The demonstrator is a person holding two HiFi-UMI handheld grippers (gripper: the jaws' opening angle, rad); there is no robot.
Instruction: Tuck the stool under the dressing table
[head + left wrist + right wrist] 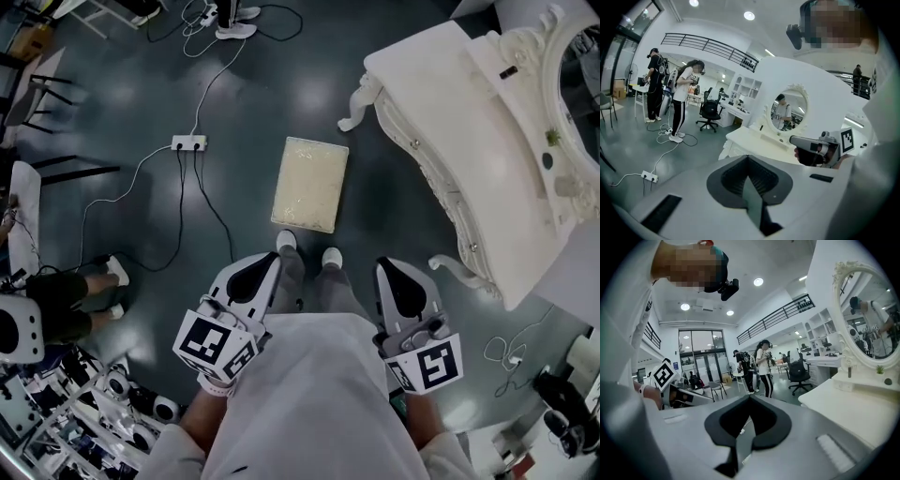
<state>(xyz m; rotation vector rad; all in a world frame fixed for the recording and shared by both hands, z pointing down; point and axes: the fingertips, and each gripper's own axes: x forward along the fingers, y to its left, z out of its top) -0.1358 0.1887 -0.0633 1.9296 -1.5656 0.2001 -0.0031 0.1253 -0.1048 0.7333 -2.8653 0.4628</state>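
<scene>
Pointing forward, left gripper (pixel 267 267), right gripper (pixel 392 274) abreast, jaws closed

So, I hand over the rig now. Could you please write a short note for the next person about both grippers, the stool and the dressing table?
Left gripper: shut, nothing between the jaws, held low at the person's front.
Right gripper: shut, also empty, level with the left one.
Stool: stands on the floor ahead of both grippers, apart from the dressing table, which is to its right in the head view.
Done: nothing yet. The stool is untouched and not under the table.
Left: take hold of the stool and slide it under the dressing table.
</scene>
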